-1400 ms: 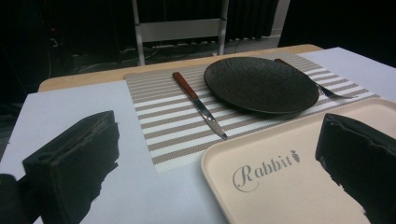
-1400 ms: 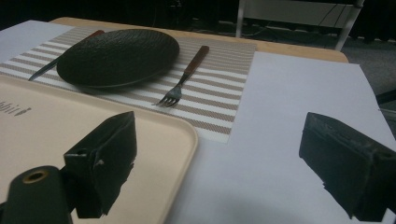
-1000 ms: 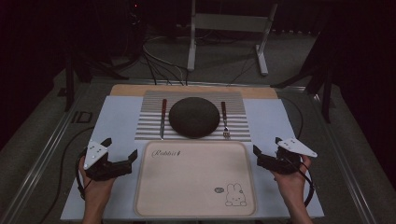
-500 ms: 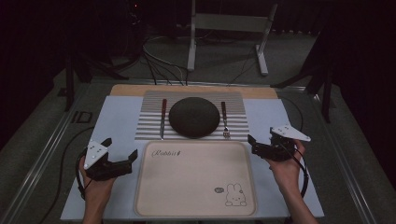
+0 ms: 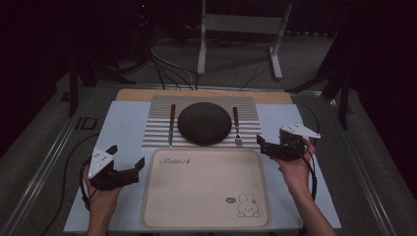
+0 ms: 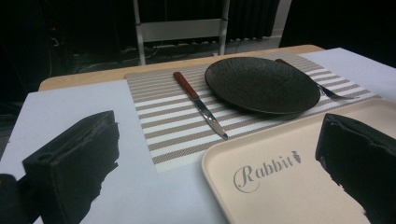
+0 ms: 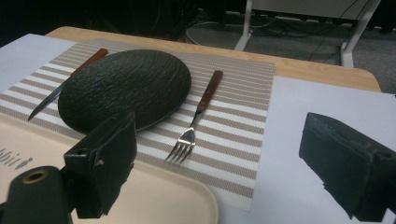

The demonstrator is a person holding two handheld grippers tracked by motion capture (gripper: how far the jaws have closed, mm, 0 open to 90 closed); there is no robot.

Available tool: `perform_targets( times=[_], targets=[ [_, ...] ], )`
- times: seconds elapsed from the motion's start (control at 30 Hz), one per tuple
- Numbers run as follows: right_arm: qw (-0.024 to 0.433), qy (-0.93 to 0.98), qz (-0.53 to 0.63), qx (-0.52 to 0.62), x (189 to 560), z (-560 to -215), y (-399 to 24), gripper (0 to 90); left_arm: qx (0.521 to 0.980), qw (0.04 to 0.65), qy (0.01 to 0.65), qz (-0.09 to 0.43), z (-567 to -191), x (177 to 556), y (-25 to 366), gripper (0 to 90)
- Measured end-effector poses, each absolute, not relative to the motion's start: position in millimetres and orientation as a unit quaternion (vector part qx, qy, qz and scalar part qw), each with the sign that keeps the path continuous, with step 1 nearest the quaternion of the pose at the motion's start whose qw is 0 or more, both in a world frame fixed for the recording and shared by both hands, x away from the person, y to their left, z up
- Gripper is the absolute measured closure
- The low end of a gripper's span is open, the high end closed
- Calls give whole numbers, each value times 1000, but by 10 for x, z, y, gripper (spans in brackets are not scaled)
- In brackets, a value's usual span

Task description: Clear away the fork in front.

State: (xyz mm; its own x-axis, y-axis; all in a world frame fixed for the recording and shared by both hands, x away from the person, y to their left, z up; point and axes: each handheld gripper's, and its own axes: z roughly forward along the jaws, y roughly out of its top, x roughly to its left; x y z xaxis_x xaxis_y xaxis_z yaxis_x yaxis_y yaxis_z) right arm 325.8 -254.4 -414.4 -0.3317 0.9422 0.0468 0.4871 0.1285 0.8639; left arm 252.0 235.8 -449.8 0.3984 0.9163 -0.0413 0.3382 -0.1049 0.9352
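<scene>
Right gripper (image 5: 266, 147) moved nearer the half-shadowed fork (image 5: 237, 129).

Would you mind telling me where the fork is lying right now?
In the high view the fork lies on the striped placemat, just right of the dark plate, tines toward the cream tray. The right gripper is open beside it.

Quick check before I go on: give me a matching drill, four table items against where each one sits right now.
Things:
1. knife
2. fork
3. plate
4. tray

Places:
A. middle of the striped placemat
B. on the placemat, left of the plate
C. nearest the person, between the two grippers
D. on the placemat, right of the plate

Pairs: 1-B, 2-D, 3-A, 4-C
</scene>
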Motion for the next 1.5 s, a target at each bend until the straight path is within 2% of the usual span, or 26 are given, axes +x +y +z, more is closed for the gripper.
perform_targets(
  times=[0.63,1.5],
  targets=[
    [276,709,400,511,3629,-4064,-2245,112,681,486,460,298,-4496,2521,2361,2],
    [277,712,369,528,4289,-3978,-2076,113,682,486,458,297,-4501,2529,2355,2]
  ],
)
